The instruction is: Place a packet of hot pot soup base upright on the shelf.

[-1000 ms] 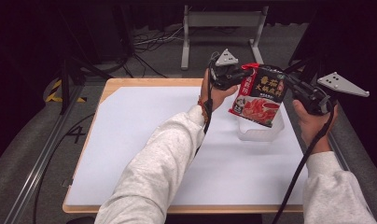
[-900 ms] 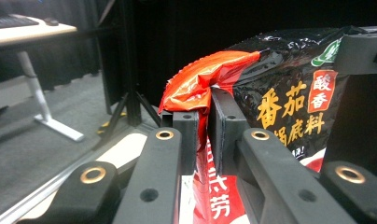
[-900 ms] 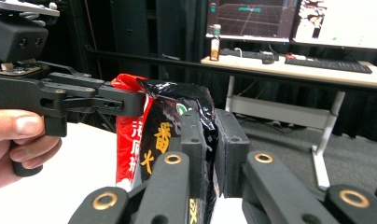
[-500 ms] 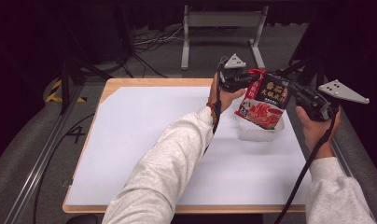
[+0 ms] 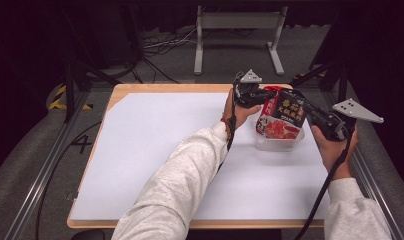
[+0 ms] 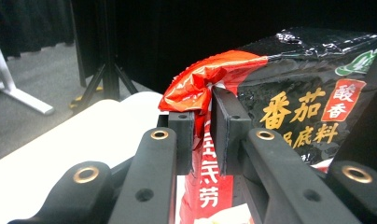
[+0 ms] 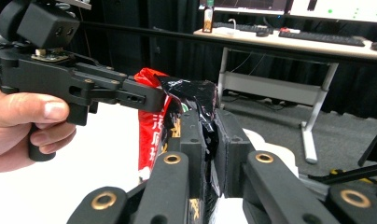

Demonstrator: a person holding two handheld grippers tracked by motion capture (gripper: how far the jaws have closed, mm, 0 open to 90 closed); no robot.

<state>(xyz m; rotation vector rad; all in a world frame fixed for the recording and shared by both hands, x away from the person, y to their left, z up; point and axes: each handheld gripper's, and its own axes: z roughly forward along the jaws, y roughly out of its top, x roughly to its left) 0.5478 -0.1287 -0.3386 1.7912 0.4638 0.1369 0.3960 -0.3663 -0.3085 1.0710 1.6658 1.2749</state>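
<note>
Left tool (image 6: pixel 203 135) and right tool (image 7: pixel 207 140) each pinch the sauce packet's (image 5: pixel 280 117) top corners, seemingly over a clear tub (image 5: pixel 280 142).

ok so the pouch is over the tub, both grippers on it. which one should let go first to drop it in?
Probably the left. The left gripper pinches only the red top corner of the sauce pouch; the right gripper clamps the black upper edge, and could steady it over the clear tub.

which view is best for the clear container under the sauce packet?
High view: the clear plastic container sits on the white table surface, with the sauce packet hanging over it. In the left claw view just a pale sliver at the bottom edge may be it; in the right claw view the claws cover it.
</note>
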